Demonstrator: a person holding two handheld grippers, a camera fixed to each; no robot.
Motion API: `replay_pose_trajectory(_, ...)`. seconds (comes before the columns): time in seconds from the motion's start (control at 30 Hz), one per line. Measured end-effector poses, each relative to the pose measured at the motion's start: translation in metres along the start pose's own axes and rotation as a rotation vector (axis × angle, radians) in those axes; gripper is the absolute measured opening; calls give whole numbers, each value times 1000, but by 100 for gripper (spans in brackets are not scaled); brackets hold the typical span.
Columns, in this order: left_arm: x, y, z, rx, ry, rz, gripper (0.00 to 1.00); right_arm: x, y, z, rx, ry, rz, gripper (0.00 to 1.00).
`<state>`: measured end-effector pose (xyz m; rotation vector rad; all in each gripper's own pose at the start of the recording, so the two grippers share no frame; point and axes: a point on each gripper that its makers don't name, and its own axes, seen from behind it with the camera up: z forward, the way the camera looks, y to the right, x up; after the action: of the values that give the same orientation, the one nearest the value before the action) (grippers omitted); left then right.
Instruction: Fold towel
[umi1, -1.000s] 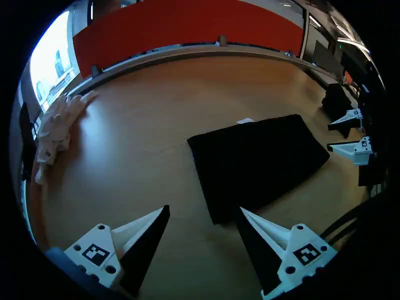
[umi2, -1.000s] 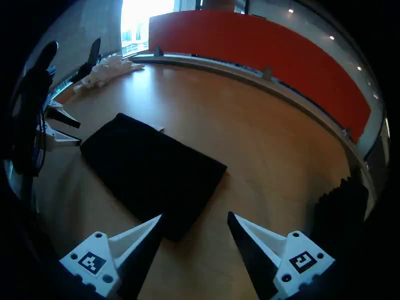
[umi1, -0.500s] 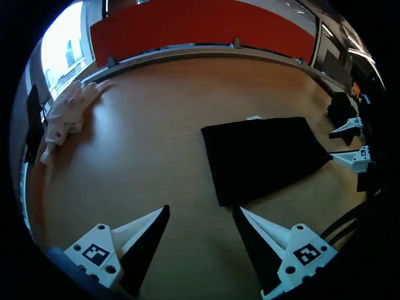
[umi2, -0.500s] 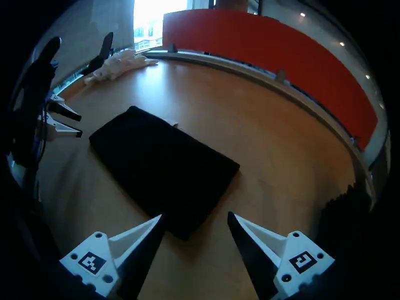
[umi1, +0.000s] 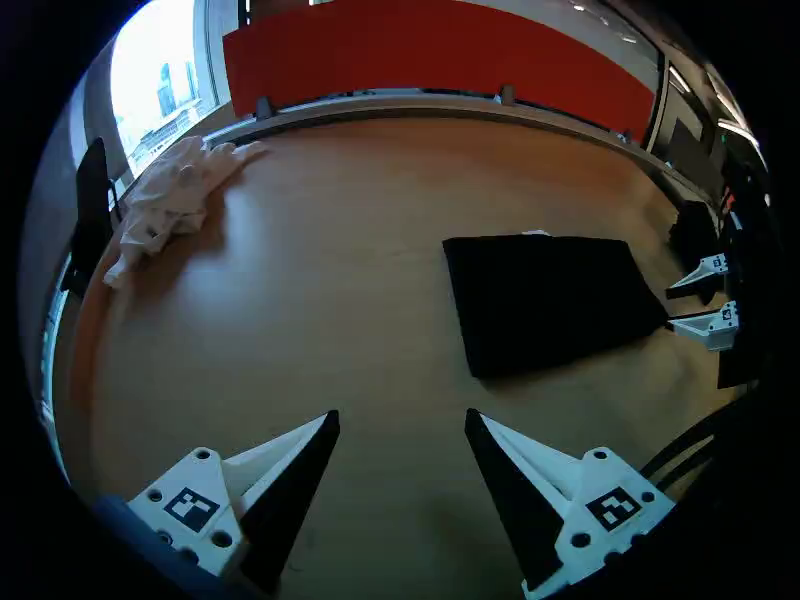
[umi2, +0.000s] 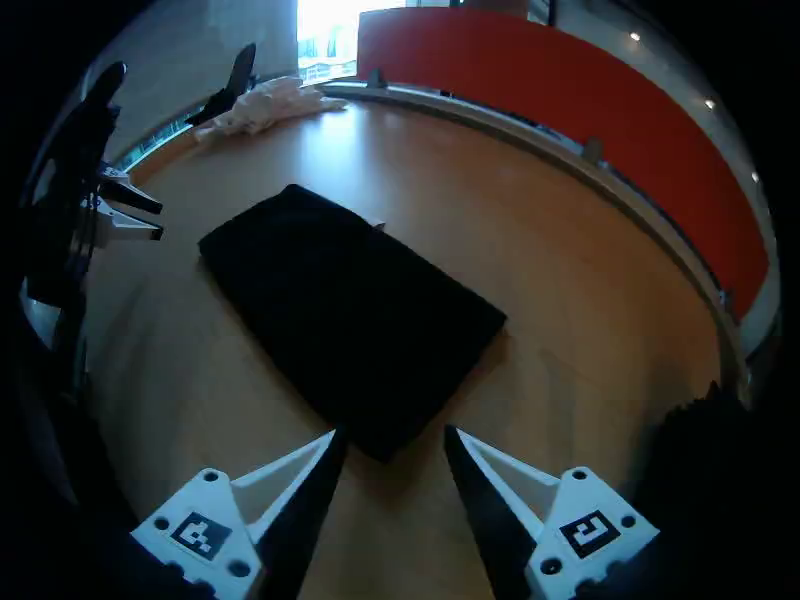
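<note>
Towel is lying flat, perhaps folded already, while right gripper and left gripper are hovering parted and empty, so next pinch should be catching every corner layer.

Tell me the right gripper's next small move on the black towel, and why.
Probably ease the right gripper forward and down onto the near corner of the black towel, then close. Its fingers stand open, tips either side of that corner without gripping it, and the towel lies flat on the wooden table.
</note>
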<state>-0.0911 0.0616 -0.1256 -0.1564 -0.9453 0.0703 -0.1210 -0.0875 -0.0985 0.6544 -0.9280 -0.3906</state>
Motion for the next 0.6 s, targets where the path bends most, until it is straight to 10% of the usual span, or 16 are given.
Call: replay_pose_trajectory(0.6, -7, -11, -7, 21, 0, -15, 93, -16, -3, 2, 49, -59, -29, 23)
